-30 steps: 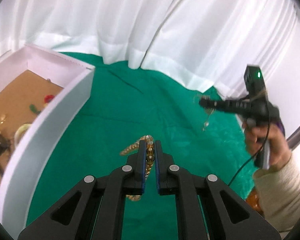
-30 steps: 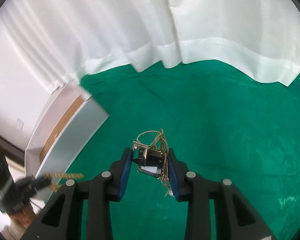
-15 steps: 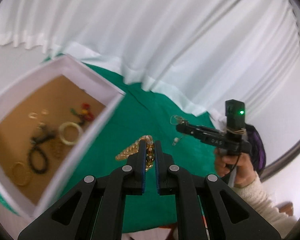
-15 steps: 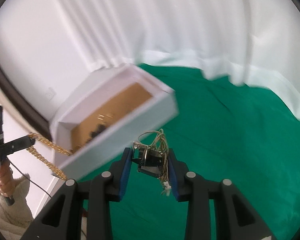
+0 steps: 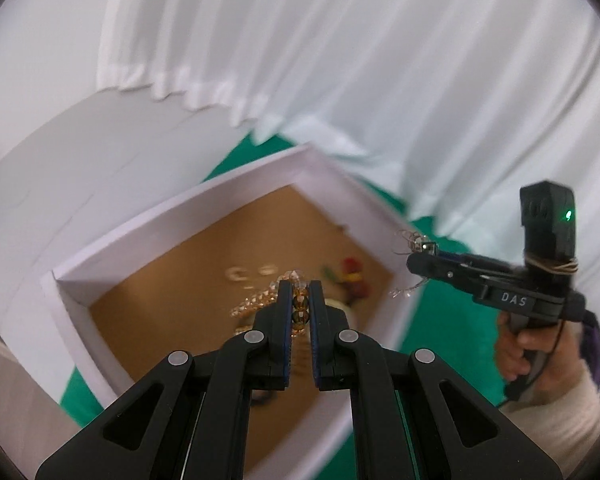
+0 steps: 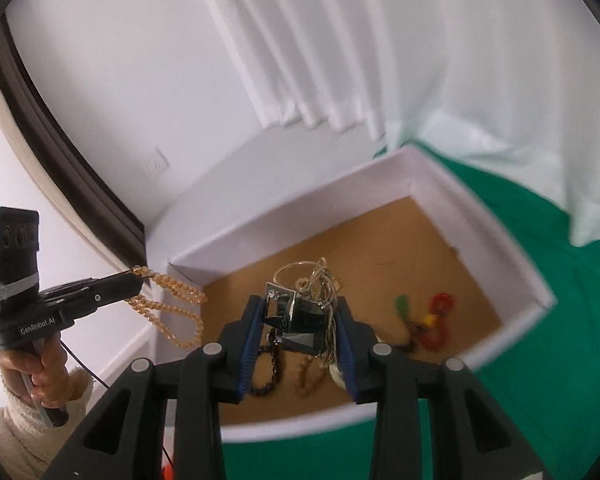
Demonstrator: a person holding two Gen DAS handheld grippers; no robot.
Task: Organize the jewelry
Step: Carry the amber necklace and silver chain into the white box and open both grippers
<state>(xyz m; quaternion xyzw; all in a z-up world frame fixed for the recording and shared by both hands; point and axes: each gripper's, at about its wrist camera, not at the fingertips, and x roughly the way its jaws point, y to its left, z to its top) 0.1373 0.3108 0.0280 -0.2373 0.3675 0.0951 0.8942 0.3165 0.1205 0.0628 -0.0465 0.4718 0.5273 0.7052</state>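
Note:
A white box with a brown floor lies on green cloth and holds several pieces of jewelry. My left gripper is shut on an amber bead chain and hangs over the box. In the right wrist view that chain dangles in loops from the left gripper at the box's left corner. My right gripper is shut on a silvery square pendant with thin wire chains, also above the box. The left wrist view shows the right gripper at the box's right edge.
White curtains hang behind the table. Green cloth spreads right of the box. Inside the box lie a red and green piece, a dark bead loop and small rings. A hand in a cream sleeve holds each tool.
Both grippers swung left from over the green cloth to above the white box, carrying their jewelry. The box now fills the middle of both views.

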